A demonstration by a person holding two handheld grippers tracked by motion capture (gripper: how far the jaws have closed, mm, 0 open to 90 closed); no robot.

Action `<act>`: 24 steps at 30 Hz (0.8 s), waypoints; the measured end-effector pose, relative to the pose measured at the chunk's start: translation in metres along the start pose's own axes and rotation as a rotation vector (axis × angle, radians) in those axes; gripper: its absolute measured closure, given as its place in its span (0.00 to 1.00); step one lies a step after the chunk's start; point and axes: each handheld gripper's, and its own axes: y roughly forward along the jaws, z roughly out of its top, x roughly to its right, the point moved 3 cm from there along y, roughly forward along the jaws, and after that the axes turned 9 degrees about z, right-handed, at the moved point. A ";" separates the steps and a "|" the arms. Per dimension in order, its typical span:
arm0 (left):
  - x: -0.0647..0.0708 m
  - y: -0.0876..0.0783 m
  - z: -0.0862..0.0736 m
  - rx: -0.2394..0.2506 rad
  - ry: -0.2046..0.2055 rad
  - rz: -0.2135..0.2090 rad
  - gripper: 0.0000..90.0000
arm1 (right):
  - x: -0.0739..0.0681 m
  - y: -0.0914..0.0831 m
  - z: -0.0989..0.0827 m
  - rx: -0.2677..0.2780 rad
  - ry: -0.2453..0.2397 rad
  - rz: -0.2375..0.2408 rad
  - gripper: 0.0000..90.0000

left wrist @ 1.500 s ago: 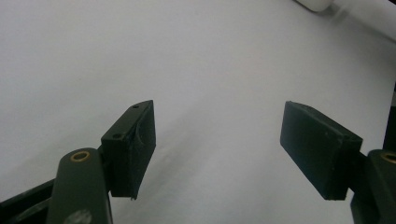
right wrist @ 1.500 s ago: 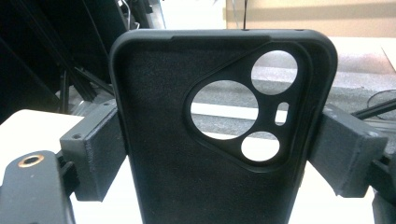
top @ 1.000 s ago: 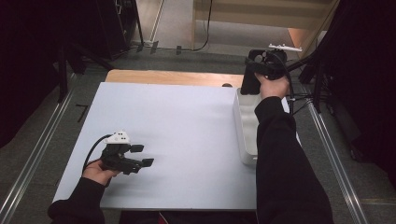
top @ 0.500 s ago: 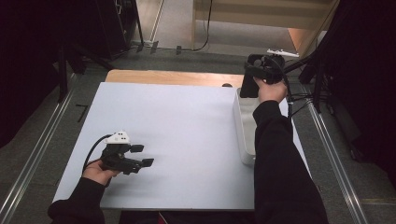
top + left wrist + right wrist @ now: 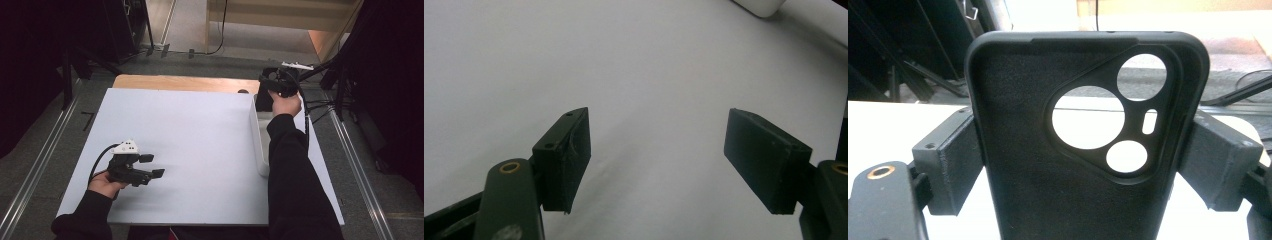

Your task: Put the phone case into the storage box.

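A black phone case with round camera cut-outs stands upright between the jaws of my right gripper, both pads pressed on its side edges. In the high view that gripper holds the case over the far end of a white bin at the table's right side. My left gripper rests on the white table top at the near left. Its jaws stand open with nothing between them, and the left gripper view shows only bare white surface around the left gripper.
A strip of wooden surface runs along the table's far edge. Cables trail to the right of the bin. A corner of the bin shows far off in the left gripper view. Metal rails flank the table on the floor.
The right hand has sunk with the phone case, down toward the far end of the white bin. The left hand and its gripper have stayed where they were.
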 end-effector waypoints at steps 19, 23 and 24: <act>0.001 0.002 0.000 -0.013 0.001 -0.005 0.29 | 0.001 0.010 -0.024 -0.006 0.003 -0.001 0.13; 0.001 0.002 0.000 -0.013 0.003 -0.005 0.29 | 0.000 0.011 -0.026 -0.009 0.000 -0.002 0.13; 0.001 0.002 0.000 -0.014 0.003 -0.005 0.29 | 0.000 0.011 -0.027 -0.011 -0.002 -0.003 0.12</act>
